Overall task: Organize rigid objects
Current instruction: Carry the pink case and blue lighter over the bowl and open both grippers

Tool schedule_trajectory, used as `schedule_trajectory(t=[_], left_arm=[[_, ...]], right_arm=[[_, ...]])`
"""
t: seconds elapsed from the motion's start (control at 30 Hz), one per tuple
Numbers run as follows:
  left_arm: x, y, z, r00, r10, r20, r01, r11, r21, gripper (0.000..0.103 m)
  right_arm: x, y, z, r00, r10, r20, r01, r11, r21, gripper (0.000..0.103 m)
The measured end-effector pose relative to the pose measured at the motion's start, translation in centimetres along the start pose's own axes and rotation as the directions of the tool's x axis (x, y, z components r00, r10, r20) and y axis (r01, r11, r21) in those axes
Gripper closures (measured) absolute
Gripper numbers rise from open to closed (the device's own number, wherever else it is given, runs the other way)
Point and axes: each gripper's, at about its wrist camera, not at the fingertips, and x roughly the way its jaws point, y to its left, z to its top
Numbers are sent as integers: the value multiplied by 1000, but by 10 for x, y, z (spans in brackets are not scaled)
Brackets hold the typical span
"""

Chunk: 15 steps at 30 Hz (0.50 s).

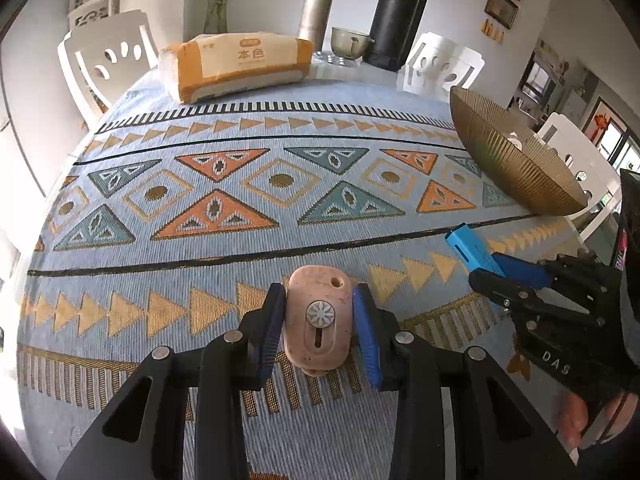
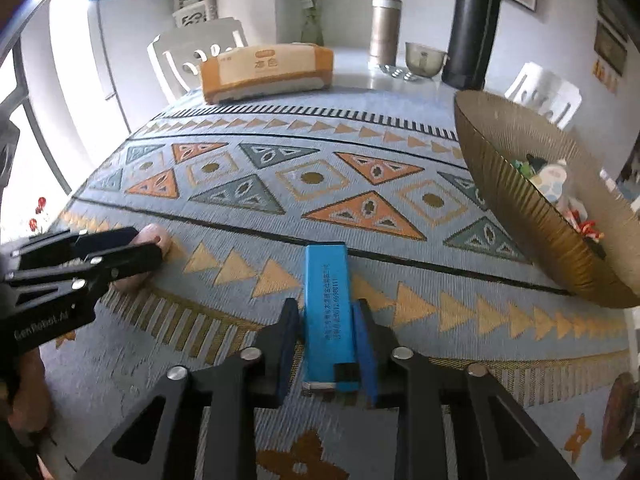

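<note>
Gripping a pink oval case (image 1: 318, 322) between both blue pads, left gripper (image 1: 320, 328) at 6 o'clock in the left wrist view, low over the patterned tablecloth (image 1: 240, 216). Clamped on a blue rectangular block (image 2: 328, 312), right gripper (image 2: 328, 340) at 6 o'clock in its own view, pads pressed to the long sides. Ribbed gold bowl (image 2: 532, 208) at 3 o'clock, near the block, holding small colourful items. Tissue pack (image 1: 240, 64) at 11 o'clock; silver flask (image 1: 316, 12), glass cup (image 1: 349, 42) and black thermos (image 1: 402, 16) at 12 to 1 o'clock.
</note>
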Motion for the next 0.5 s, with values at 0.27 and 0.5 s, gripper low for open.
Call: schedule_trajectory(t=[0.27,0.5], left_arm=[[-4,1,0,1000,-19,20,19,1000,-1,71],[-15,7,-1,997,12,82,-8,999,-49,71]], right_arm=[[-18,34,-11,988,-97,123,116,980,-161,79],[-30,28,-13,980,-79,184,104,986,-131,79]])
